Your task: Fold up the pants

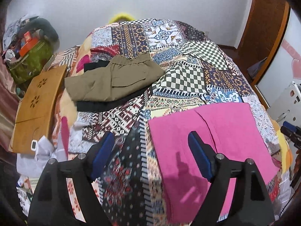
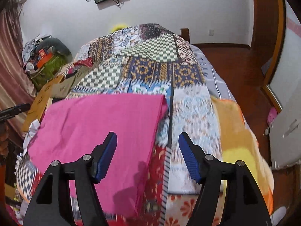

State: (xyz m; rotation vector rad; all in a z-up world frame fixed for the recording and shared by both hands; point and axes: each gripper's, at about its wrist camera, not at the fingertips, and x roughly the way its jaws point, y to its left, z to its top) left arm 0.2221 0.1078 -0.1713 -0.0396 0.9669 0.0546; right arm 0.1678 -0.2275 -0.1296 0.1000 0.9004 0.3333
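Both tongs, left tongs [image 1: 151, 143] and right tongs [image 2: 147, 143], gape released above pink pants [image 2: 97, 124] on a patchwork bedspread [image 1: 188, 75].

Three folded pants [image 1: 212, 131], two grippers [image 1: 150, 141]

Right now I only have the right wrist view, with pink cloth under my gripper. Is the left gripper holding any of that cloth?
Observer: No. The left gripper is open over the left edge of the pink pants, with nothing pinched between its fingers.
Operator: Is anything else already folded on the bed?
Observer: Yes. Olive pants lie folded on top of a black garment, on the far left of the patchwork bedspread.
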